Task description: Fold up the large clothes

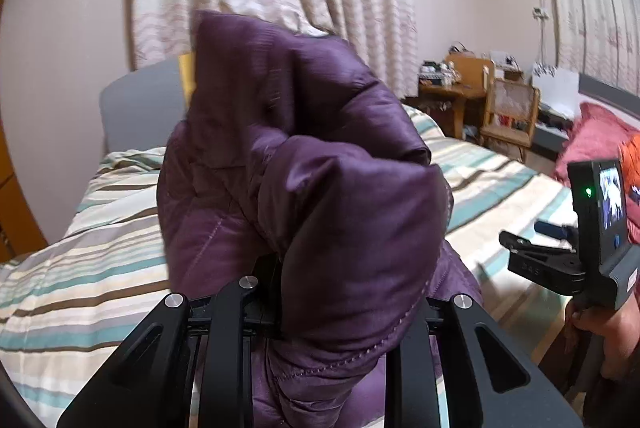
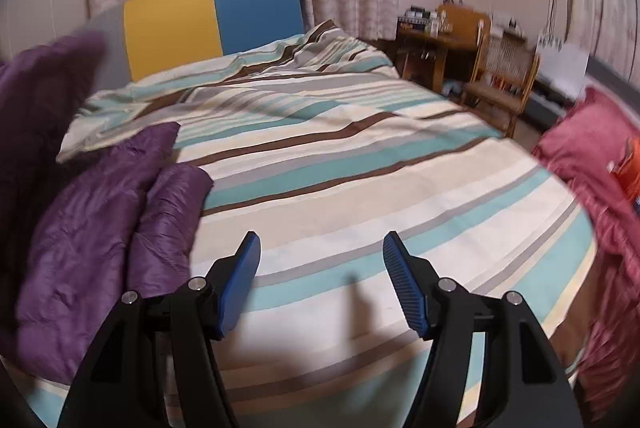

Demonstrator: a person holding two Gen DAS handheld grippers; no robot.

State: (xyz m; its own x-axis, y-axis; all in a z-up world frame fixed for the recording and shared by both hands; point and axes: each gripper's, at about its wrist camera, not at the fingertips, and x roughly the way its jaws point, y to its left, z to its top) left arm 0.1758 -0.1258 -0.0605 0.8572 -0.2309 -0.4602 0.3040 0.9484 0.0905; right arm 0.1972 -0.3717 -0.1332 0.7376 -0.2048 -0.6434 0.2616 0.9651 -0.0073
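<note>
A purple quilted down jacket [image 1: 304, 164] fills the middle of the left wrist view, bunched up and lifted above the striped bed [image 1: 80, 268]. My left gripper [image 1: 320, 292] is shut on a fold of it; the fingertips are hidden by the fabric. In the right wrist view part of the jacket [image 2: 104, 228] lies on the bed's left side. My right gripper [image 2: 320, 280] is open and empty, its blue pads [image 2: 404, 288] wide apart above the striped bed cover [image 2: 340, 164]. It also shows at the right edge of the left wrist view [image 1: 516, 248].
A yellow and blue headboard [image 2: 212, 20] stands at the far end of the bed. A red garment [image 2: 592, 164] lies at the right edge. A wooden desk [image 2: 436, 44] and chair [image 2: 504, 76] stand at the back right. Curtains hang behind.
</note>
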